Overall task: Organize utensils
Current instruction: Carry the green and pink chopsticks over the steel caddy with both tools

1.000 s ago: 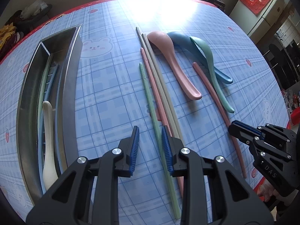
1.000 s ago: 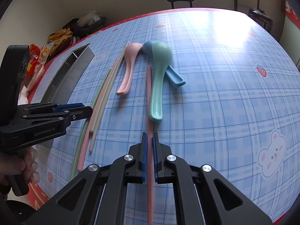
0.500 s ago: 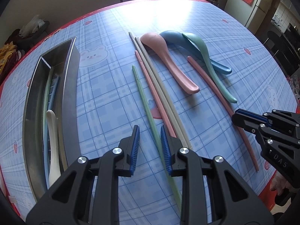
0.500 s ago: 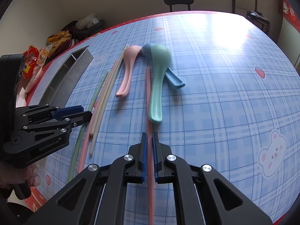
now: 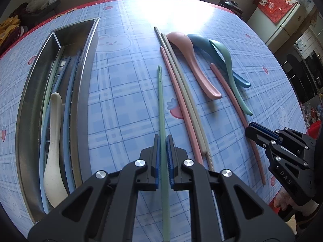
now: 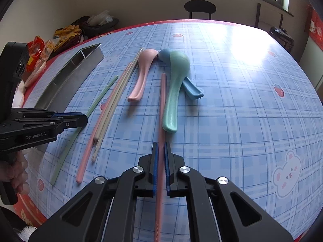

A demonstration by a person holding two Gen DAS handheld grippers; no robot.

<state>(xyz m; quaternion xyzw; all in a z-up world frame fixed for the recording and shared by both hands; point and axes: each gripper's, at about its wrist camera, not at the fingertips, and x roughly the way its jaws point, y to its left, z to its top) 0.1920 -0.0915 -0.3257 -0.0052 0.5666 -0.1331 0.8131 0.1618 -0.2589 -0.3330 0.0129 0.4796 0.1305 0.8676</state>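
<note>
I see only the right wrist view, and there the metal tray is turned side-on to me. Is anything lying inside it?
Observer: Yes. The left wrist view looks down into the metal tray, and a white spoon lies inside it.
Operator: Only this spoon?
Observer: No. A blue chopstick lies lengthwise beside the spoon.
Operator: In my view the left gripper is seen from its side. Does it really hold the green chopstick?
Observer: Yes. The left gripper is shut on the green chopstick, with one blue pad pressing on each side.
</note>
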